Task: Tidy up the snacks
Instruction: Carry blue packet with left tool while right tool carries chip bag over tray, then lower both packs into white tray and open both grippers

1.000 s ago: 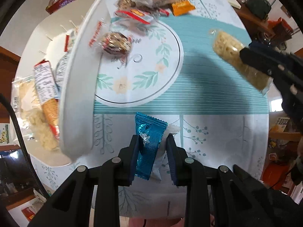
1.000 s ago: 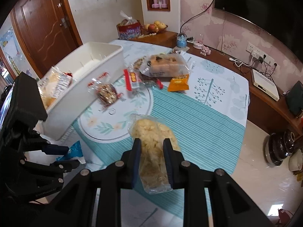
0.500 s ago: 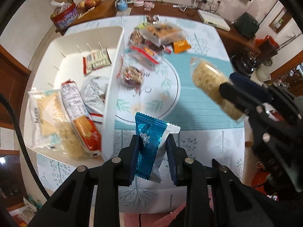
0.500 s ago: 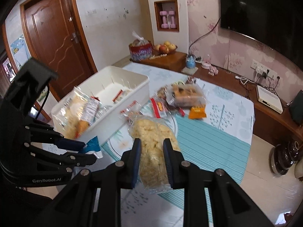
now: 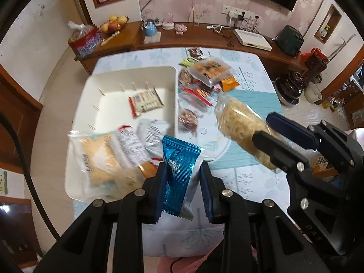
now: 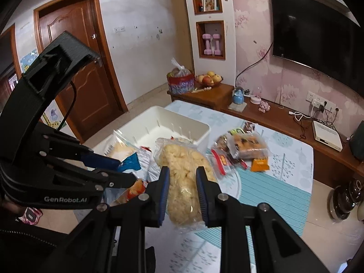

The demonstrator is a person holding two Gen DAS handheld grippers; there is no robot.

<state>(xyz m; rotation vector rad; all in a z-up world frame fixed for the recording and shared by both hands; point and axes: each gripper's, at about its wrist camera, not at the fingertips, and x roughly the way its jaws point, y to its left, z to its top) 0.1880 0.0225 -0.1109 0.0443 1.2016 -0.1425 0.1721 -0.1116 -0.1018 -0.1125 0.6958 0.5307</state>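
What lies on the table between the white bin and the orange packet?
A loose heap of wrapped snacks, with a clear bag of biscuits on top, lies between the white bin and the orange packet; the left wrist view shows it.

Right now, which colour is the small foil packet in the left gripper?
Shiny blue foil packet; left wrist view shows it best.

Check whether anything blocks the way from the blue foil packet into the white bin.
Nothing visible does. The blue foil packet, held in the left gripper, hangs above the open white plastic bin; its far half holds one red-and-white wrapper.
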